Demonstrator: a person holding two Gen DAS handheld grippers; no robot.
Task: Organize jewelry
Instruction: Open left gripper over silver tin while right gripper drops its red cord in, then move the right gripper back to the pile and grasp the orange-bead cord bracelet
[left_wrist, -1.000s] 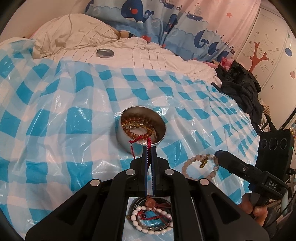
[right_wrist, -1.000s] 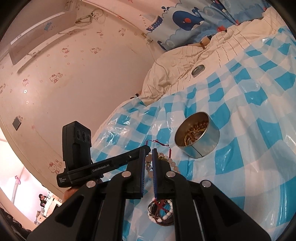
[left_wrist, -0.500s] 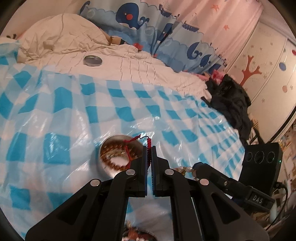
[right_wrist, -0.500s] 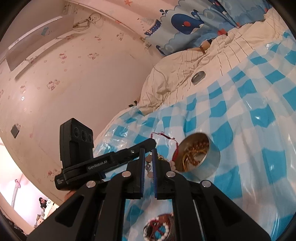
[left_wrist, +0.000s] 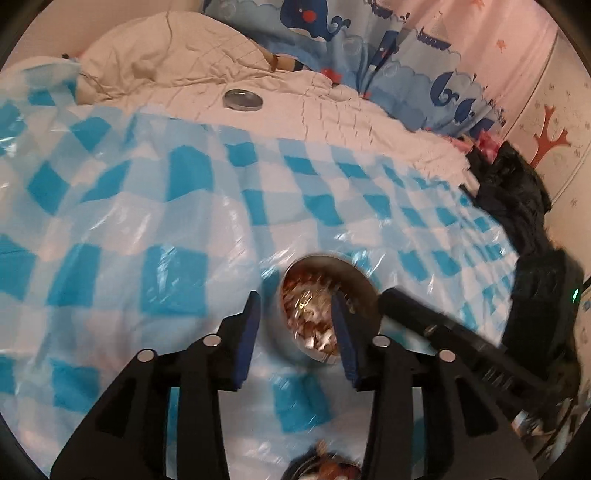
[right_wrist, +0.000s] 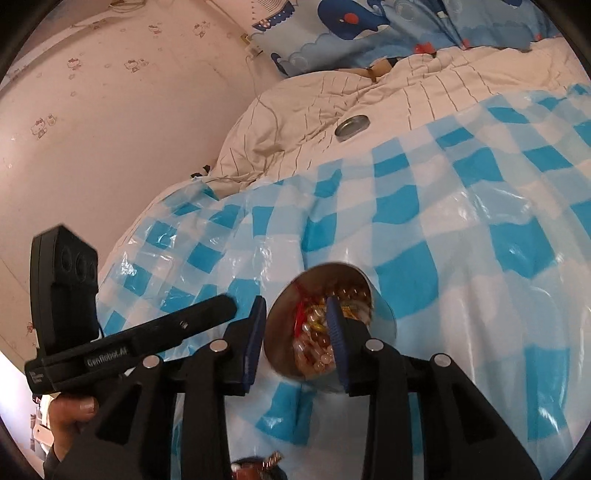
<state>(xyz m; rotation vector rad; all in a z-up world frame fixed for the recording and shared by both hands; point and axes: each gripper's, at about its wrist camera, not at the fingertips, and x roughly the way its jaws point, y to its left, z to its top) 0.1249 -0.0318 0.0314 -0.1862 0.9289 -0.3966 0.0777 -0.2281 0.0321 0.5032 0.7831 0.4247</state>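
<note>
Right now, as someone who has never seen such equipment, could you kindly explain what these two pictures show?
Each picture comes from a wide-angle camera mounted on a hand-held claw, looking forward along its two black fingers. There is no robot; a person carries one claw in each hand.

The left claw and right claw are both opening over a round metal tin filled with beaded bracelets. Nothing is gripped between either pair of fingers.

The tin sits on a blue-and-white checked plastic sheet spread over a bed. Its lid lies farther back on the cream quilt. More jewelry shows, blurred, at the bottom edge.
</note>
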